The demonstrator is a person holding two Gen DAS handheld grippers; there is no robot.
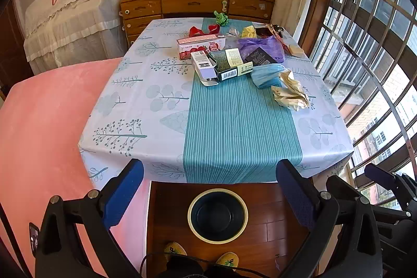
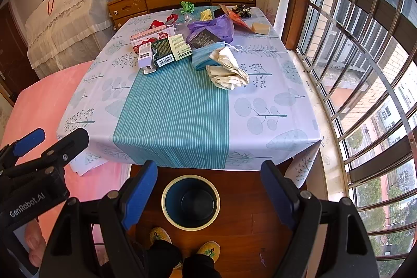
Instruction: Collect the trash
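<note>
Trash lies on the far half of the table (image 1: 146, 106) (image 2: 260, 100): crumpled beige paper (image 1: 290, 94) (image 2: 228, 72), a blue face mask (image 1: 267, 74) (image 2: 206, 55), a purple plastic bag (image 1: 260, 44) (image 2: 216, 28), a green-black box (image 1: 229, 64) (image 2: 169, 50), a white box (image 1: 203, 67) (image 2: 145, 56) and a red-and-white carton (image 1: 200, 44) (image 2: 153, 37). A dark bin with a cream rim (image 1: 217, 215) (image 2: 190, 202) stands on the floor below the near table edge. My left gripper (image 1: 208, 197) and right gripper (image 2: 208, 196) hang open above the bin, both empty.
A pink bed (image 1: 44, 127) lies left of the table. A barred window (image 1: 370, 64) runs along the right. A wooden dresser (image 1: 195, 4) stands behind the table. A person's feet in yellow slippers (image 2: 182, 244) stand on the wooden floor by the bin.
</note>
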